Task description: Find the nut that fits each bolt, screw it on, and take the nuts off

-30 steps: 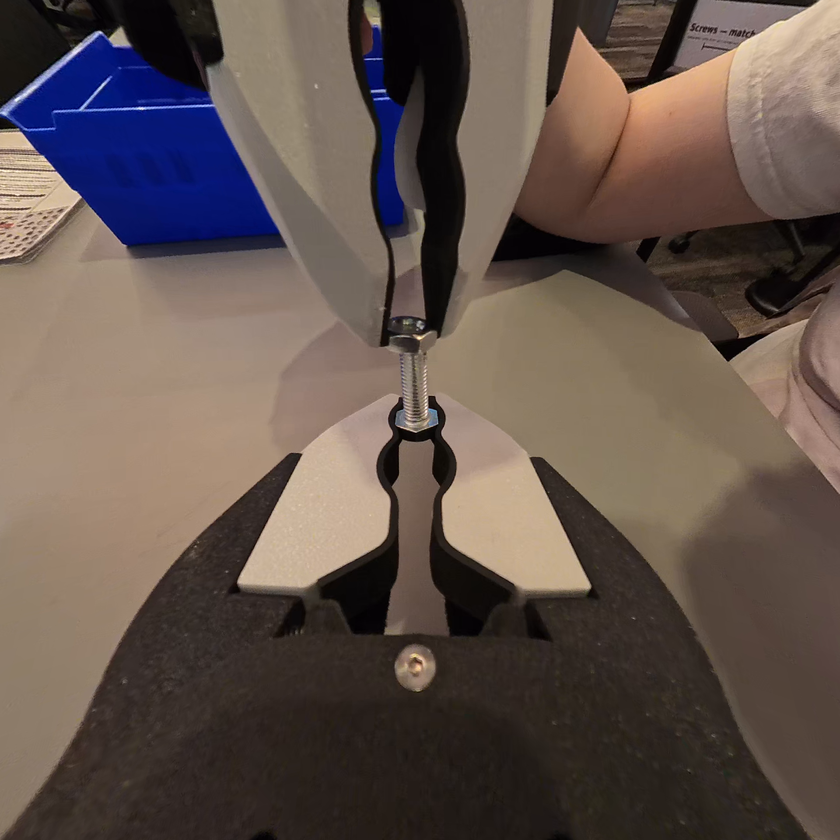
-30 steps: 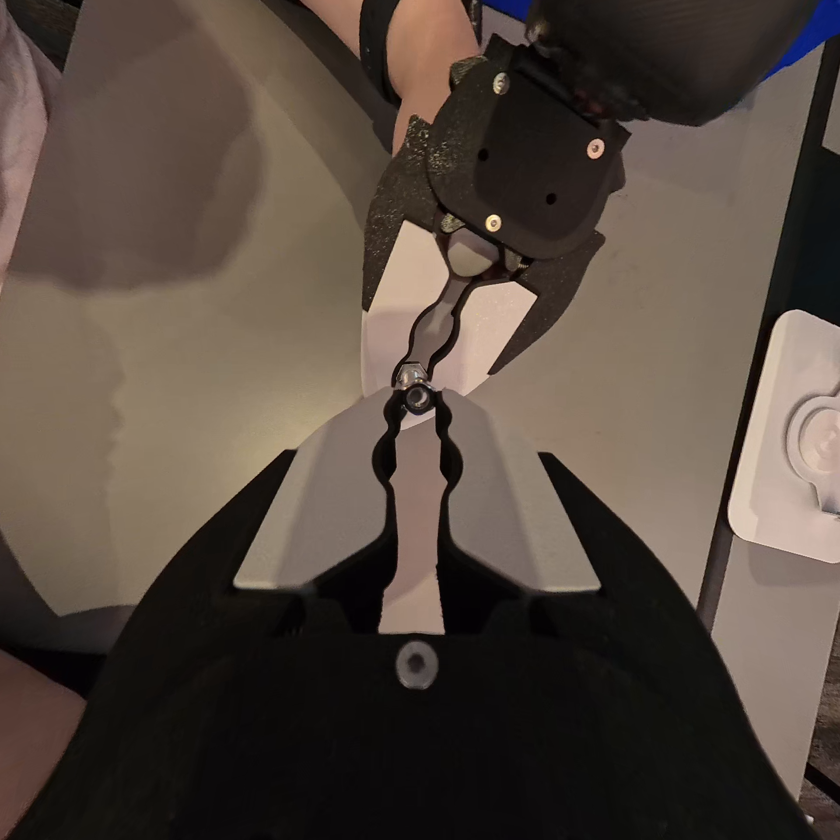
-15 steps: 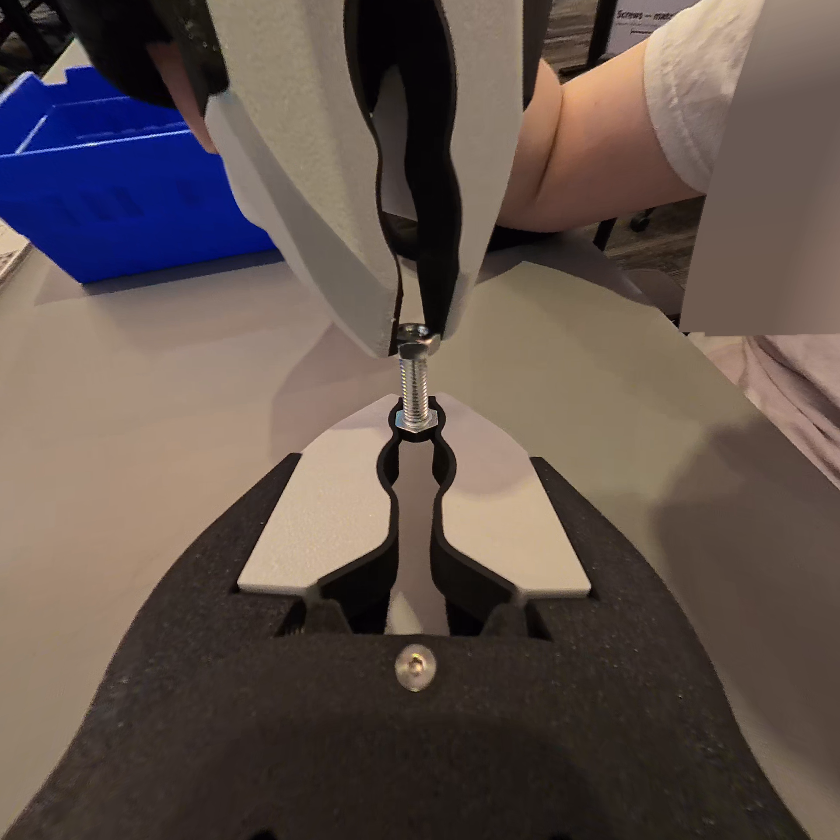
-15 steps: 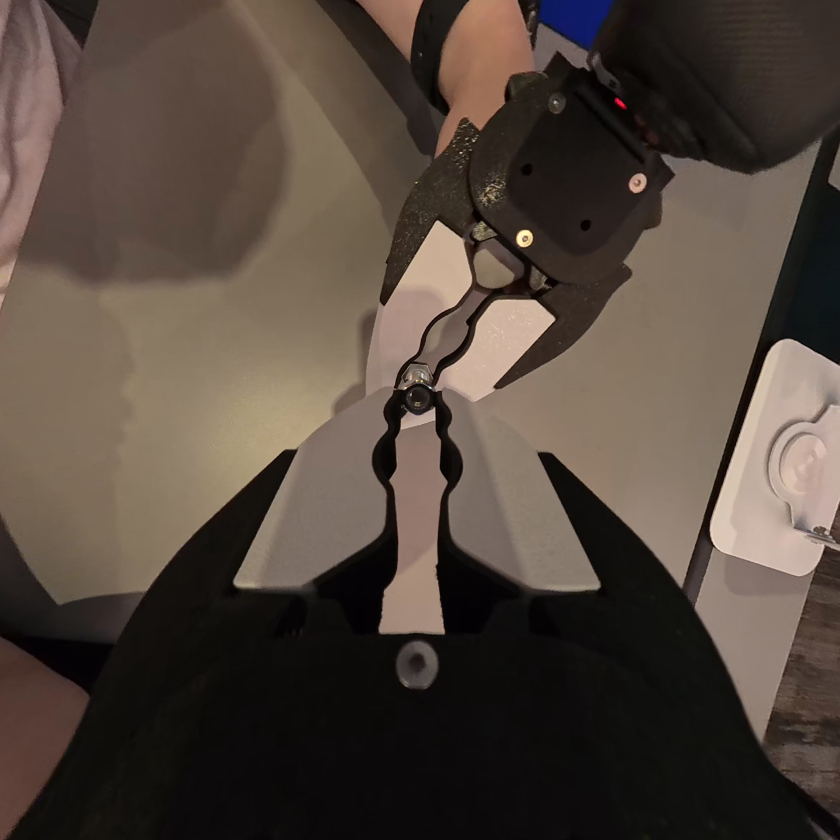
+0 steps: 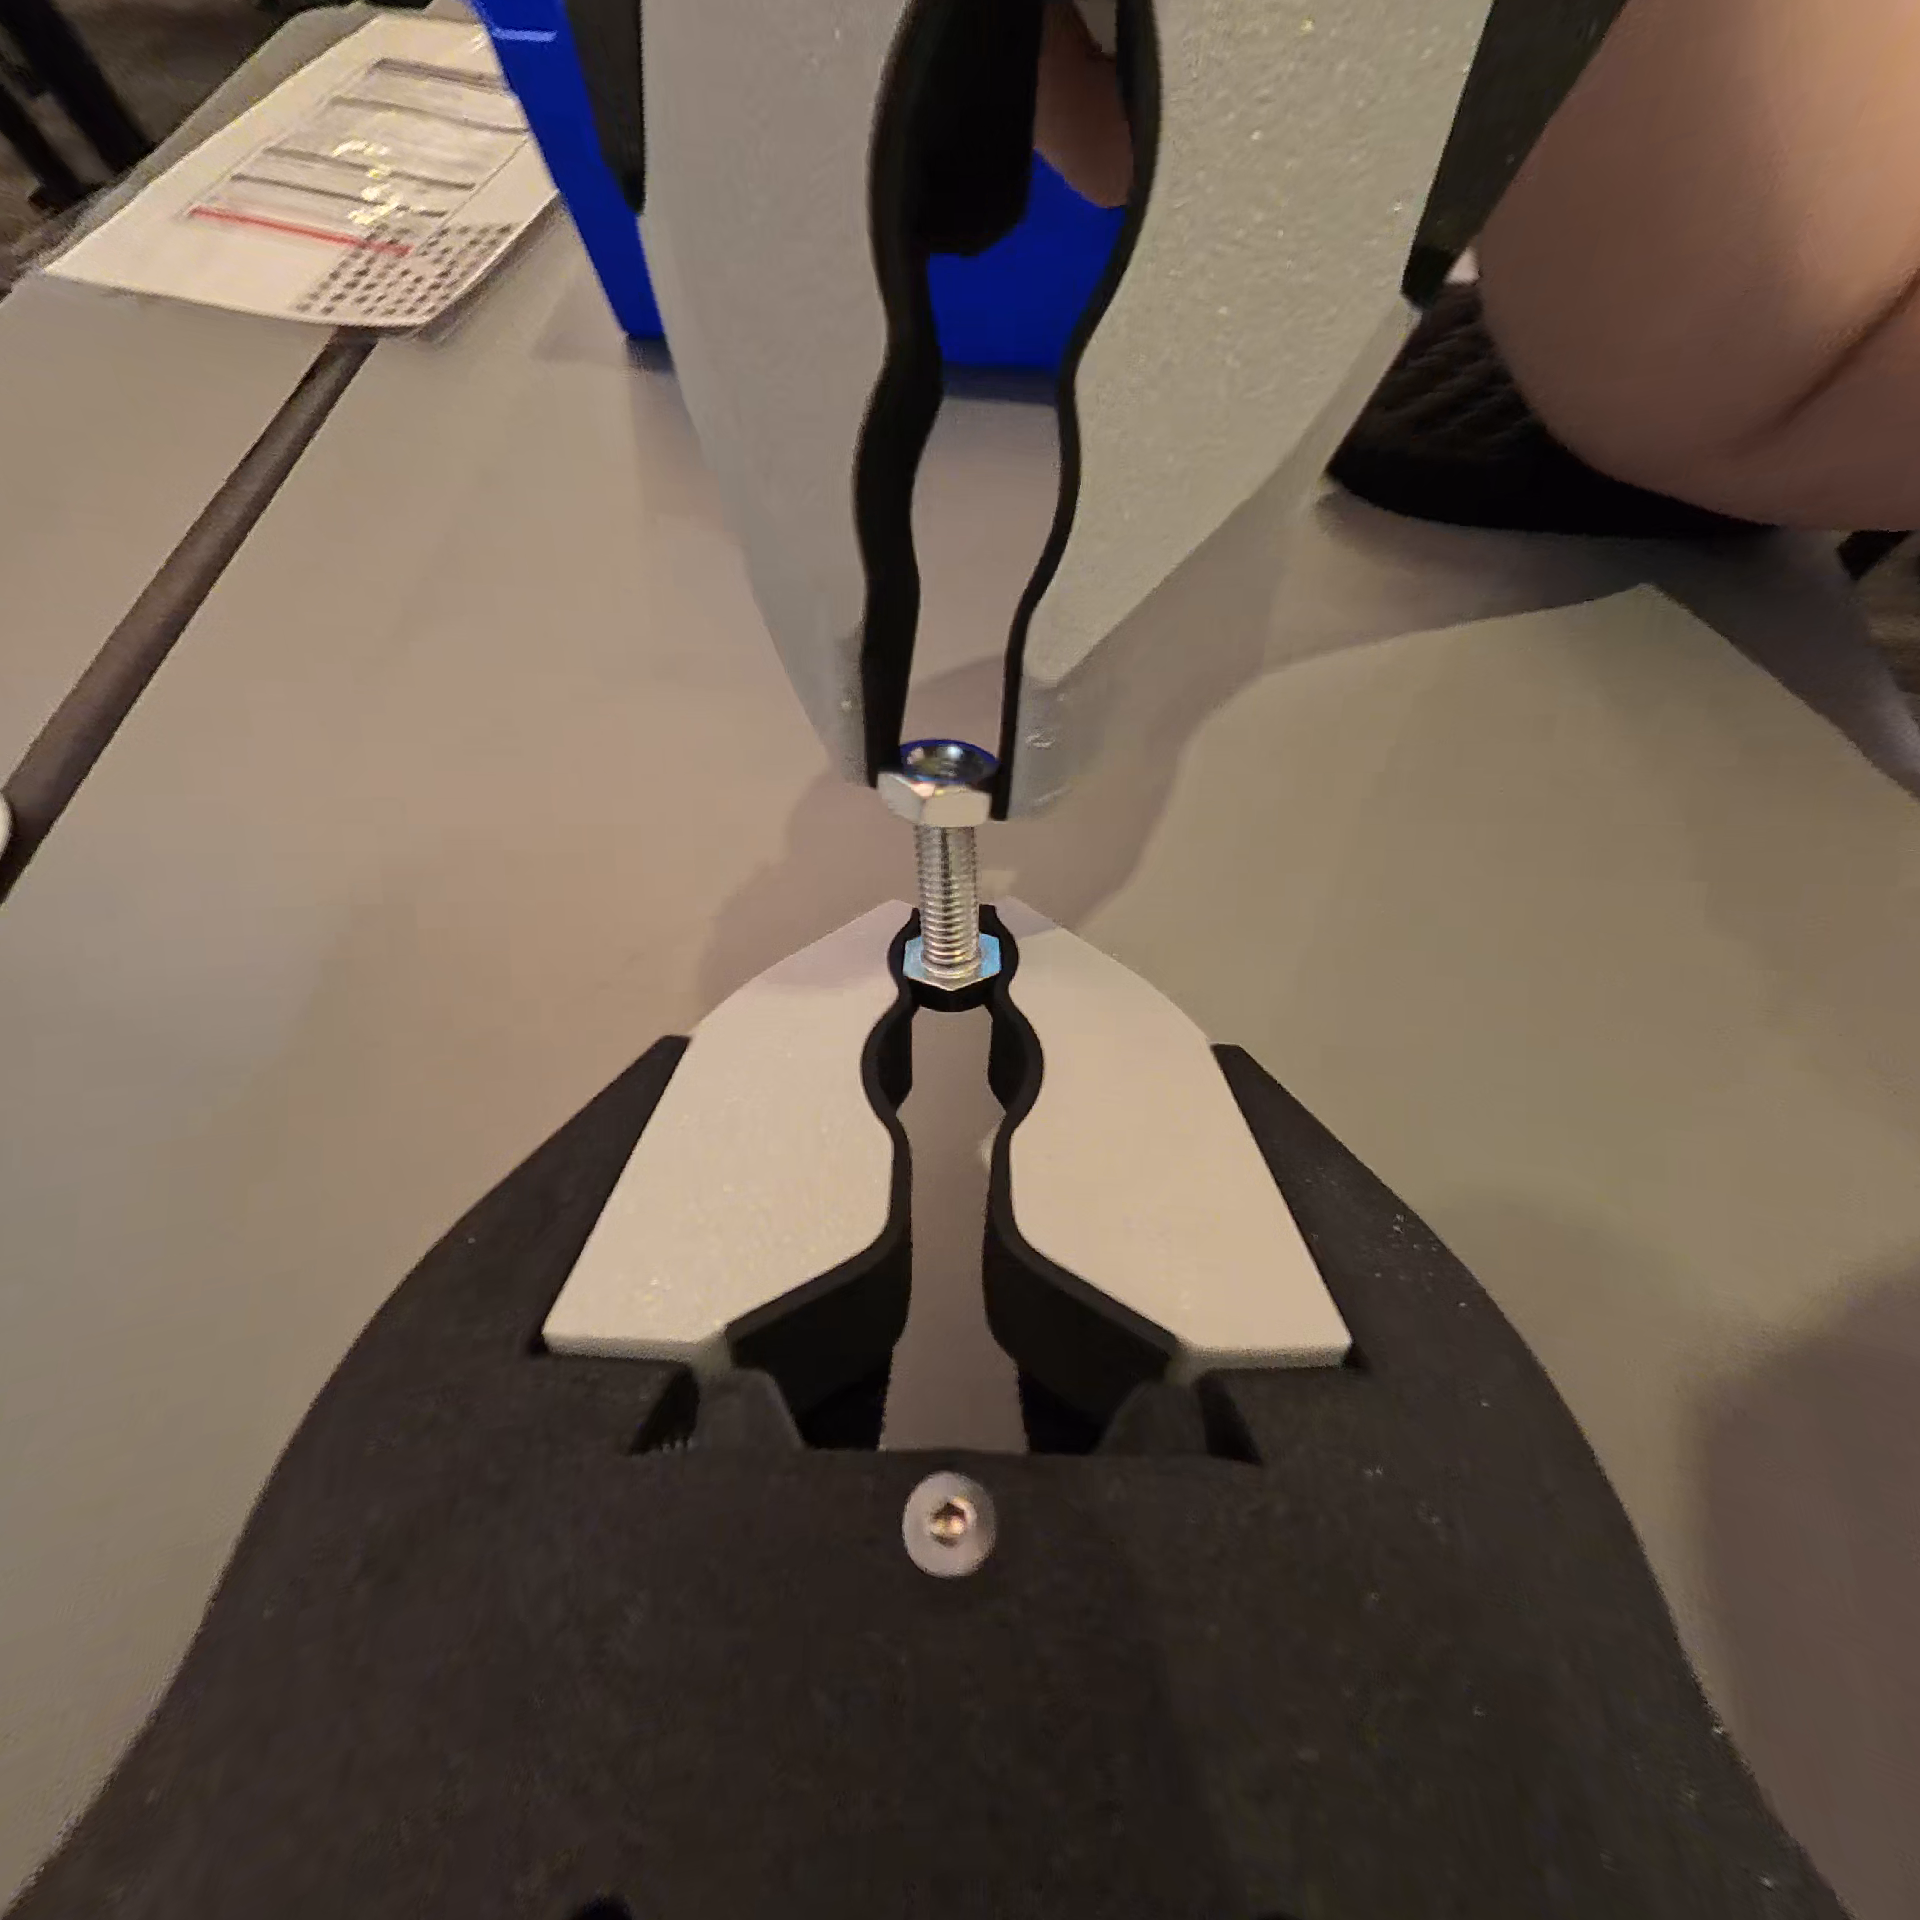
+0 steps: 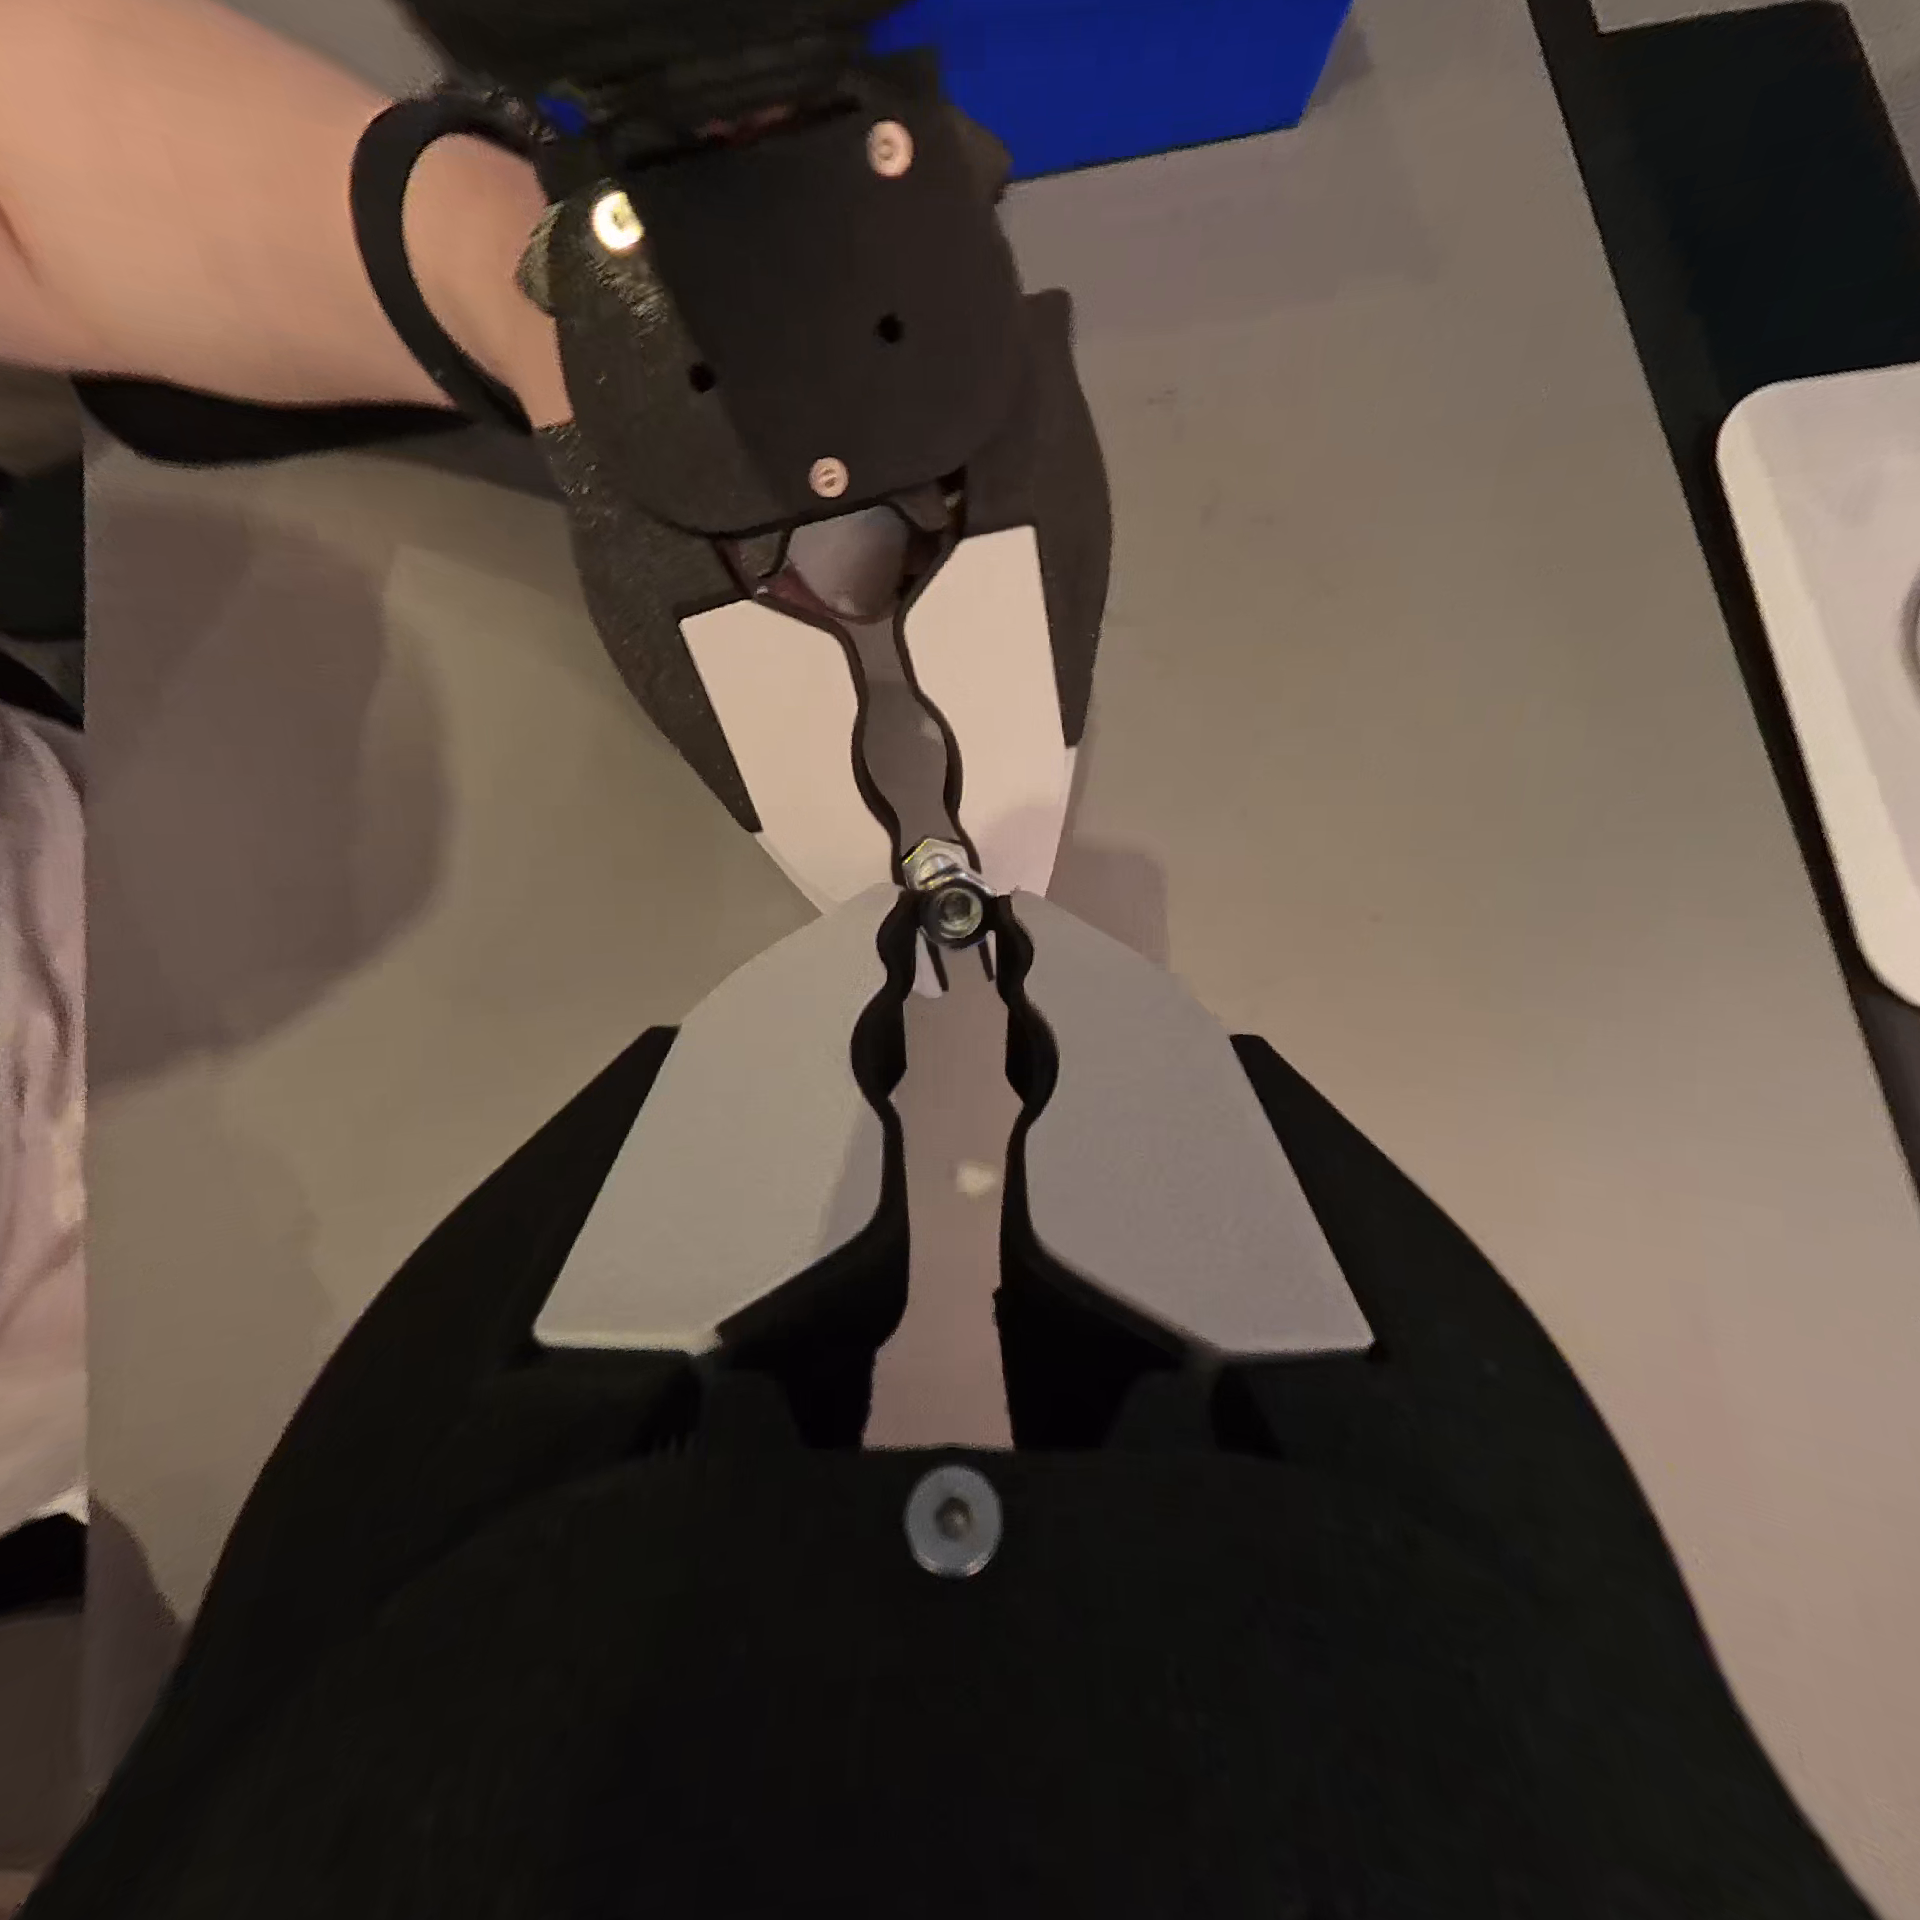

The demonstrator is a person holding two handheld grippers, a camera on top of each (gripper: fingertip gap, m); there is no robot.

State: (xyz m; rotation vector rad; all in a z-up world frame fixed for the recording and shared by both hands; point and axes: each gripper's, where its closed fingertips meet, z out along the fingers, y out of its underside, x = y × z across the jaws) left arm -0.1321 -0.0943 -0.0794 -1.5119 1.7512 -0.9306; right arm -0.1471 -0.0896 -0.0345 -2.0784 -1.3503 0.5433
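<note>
A silver hex bolt stands upright between the two grippers above the grey table. My left gripper is shut on a silver nut threaded on the lower end of the bolt's shaft. My right gripper comes down from above and is shut on the bolt's hex head. In the right wrist view my right gripper holds the bolt end-on, and my left gripper holds the nut just beyond it.
A blue bin stands behind the right gripper and also shows in the right wrist view. A printed sheet lies at the far left. A white tray sits at the right. A person's arms hold the grippers. The gap from one gripper's tips to the other's is roughly 5 centimetres.
The right gripper has turned around the bolt's axis, so its two fingers now face the left camera. Both views have swung: the blue bin moved from the left to behind it.
</note>
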